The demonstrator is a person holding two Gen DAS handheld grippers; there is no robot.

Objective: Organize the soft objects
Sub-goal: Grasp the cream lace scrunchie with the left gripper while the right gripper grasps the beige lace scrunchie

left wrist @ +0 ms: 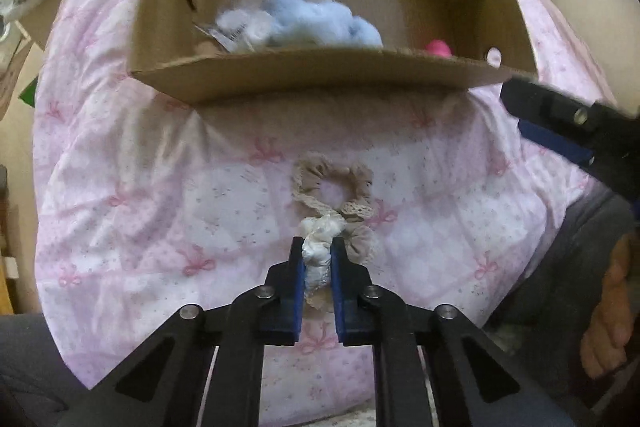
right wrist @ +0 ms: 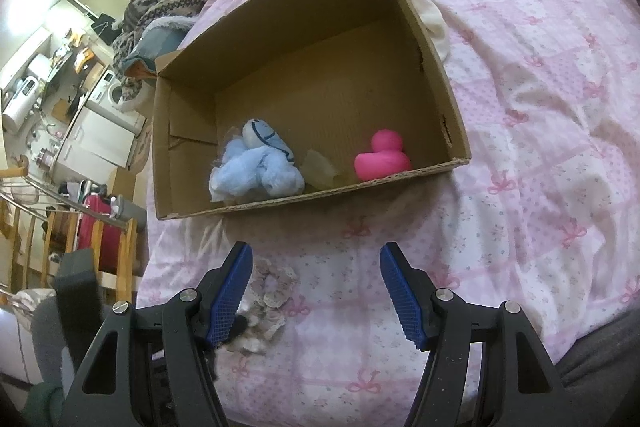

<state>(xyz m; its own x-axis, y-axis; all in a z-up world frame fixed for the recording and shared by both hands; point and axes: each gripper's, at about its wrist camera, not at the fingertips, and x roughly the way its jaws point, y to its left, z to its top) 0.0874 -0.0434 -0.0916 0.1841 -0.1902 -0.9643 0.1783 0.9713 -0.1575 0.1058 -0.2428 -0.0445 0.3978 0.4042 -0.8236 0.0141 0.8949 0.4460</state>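
The left gripper (left wrist: 318, 263) is pinched tight on the white lace tail of the beige scrunchie (left wrist: 332, 195), whose ring lies on the pink quilt (left wrist: 140, 187) stretching straight ahead toward the cardboard box (left wrist: 304, 77), so the coming lift looks like a short carry forward over the near wall. The right gripper (right wrist: 316, 291) hangs wide open and empty just beside it. Its view shows the box floor clearly, blue plush toy (right wrist: 256, 167) left and pink duck (right wrist: 382, 157) right, which the left view blurs.
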